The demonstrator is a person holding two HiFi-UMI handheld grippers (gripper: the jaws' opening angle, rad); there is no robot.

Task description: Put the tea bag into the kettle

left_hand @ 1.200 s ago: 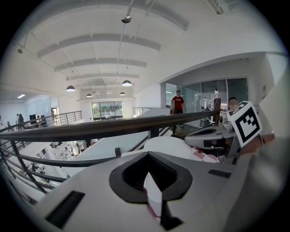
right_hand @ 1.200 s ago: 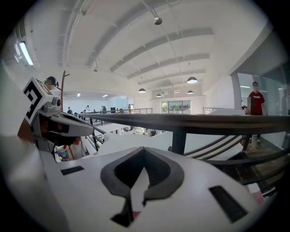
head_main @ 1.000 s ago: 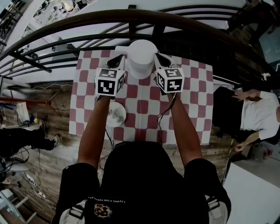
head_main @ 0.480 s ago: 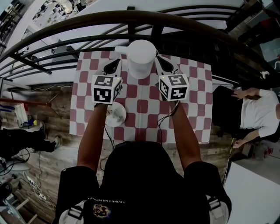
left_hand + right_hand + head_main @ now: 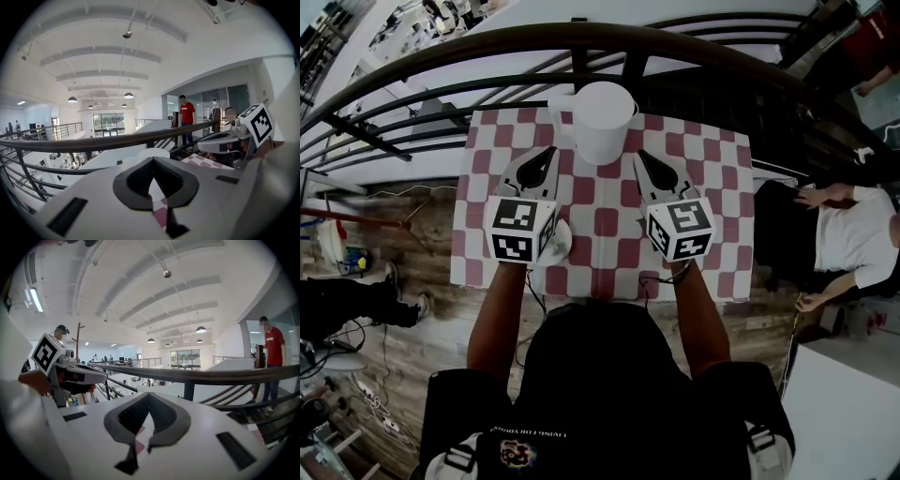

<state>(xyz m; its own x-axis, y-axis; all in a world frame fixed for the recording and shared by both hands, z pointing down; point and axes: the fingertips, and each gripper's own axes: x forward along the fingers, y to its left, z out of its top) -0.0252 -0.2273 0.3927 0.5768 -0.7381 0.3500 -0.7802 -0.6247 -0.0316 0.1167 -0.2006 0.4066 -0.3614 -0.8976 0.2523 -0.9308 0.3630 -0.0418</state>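
The left gripper [image 5: 547, 153] and right gripper [image 5: 643, 157] both have jaws pressed together, empty. The kettle [image 5: 602, 120] stands at 12 o'clock. The tea bag, unseen, possibly lies on the saucer [image 5: 563, 241] at 8 o'clock, so the jaws should spread before reaching for it.

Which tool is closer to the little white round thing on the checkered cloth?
Left. The left tool has its marker cube right over the little white round thing, partly hiding it. The right tool is off to its right, across the checkered cloth.
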